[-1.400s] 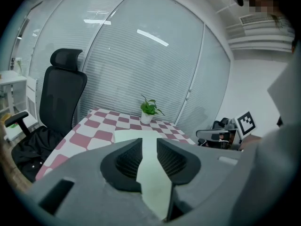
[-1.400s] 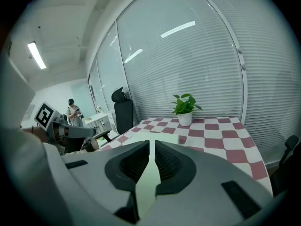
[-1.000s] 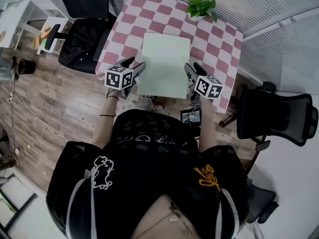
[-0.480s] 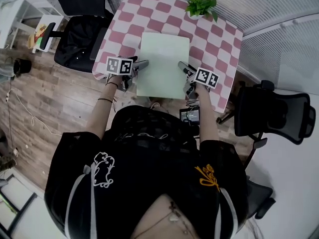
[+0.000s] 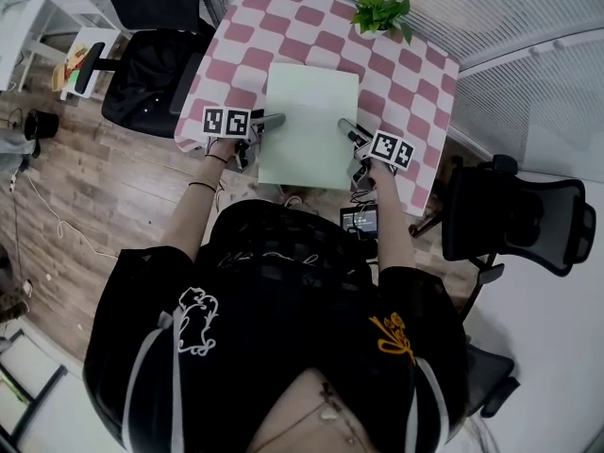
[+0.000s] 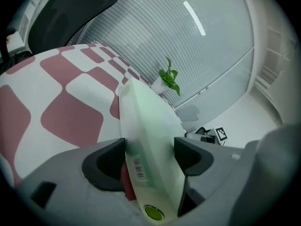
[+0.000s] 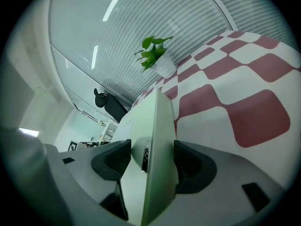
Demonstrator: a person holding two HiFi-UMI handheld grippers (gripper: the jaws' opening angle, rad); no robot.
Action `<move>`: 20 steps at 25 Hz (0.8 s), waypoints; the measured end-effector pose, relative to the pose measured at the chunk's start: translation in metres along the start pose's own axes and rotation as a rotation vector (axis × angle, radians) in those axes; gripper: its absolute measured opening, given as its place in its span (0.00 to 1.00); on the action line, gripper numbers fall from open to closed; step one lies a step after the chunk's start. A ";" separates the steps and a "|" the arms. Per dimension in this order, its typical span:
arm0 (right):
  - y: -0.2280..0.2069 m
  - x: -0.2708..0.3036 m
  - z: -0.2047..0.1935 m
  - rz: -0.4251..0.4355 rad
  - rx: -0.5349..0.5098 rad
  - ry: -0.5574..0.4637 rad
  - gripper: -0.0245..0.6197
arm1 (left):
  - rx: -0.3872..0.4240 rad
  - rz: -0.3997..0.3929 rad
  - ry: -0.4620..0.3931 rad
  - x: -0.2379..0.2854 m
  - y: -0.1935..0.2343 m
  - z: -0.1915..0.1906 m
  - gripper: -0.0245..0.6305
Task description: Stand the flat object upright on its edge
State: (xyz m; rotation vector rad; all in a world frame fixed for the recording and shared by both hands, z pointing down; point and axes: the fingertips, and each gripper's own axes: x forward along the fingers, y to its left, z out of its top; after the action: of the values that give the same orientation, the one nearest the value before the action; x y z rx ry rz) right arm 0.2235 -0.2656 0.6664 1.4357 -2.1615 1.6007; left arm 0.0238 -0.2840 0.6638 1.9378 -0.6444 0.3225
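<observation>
A pale green flat case (image 5: 310, 121) lies on the pink-and-white checked table (image 5: 396, 74), its near edge at the table's front edge. My left gripper (image 5: 264, 125) is at its left edge and my right gripper (image 5: 351, 140) at its right edge, both near the front corners. In the left gripper view the case (image 6: 150, 126), with a barcode on its side, runs between the left gripper's (image 6: 149, 154) jaws, which are opening and stand wide. In the right gripper view the case (image 7: 155, 126) passes edge-on between the right gripper's (image 7: 151, 157) jaws, also spread wide.
A potted plant (image 5: 380, 9) stands at the table's far edge, beyond the case. Black office chairs stand to the left (image 5: 142, 74) and right (image 5: 514, 215) of the table. A small dark device (image 5: 360, 220) shows below the front edge. Wooden floor lies to the left.
Both grippers have sunk lower and closer to the case's side edges, and their marker cubes look smaller. The case stays at the same place on the table.
</observation>
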 end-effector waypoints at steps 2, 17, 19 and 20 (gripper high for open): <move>0.004 -0.002 0.000 -0.026 -0.055 -0.001 0.45 | 0.014 0.013 0.017 -0.002 -0.001 -0.001 0.54; 0.084 -0.059 0.070 -0.042 -0.439 -0.203 0.43 | 0.475 0.062 -0.151 -0.035 -0.081 0.076 0.52; 0.094 -0.068 0.081 -0.065 -0.514 -0.248 0.42 | 0.550 0.077 -0.166 -0.035 -0.093 0.087 0.52; 0.098 -0.073 0.085 -0.079 -0.551 -0.271 0.42 | 0.588 0.085 -0.174 -0.036 -0.098 0.092 0.52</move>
State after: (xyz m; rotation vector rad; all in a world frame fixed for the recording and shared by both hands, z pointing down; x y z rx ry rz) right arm 0.2302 -0.2870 0.5190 1.5774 -2.3824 0.7186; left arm 0.0450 -0.3232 0.5322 2.5237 -0.8095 0.4342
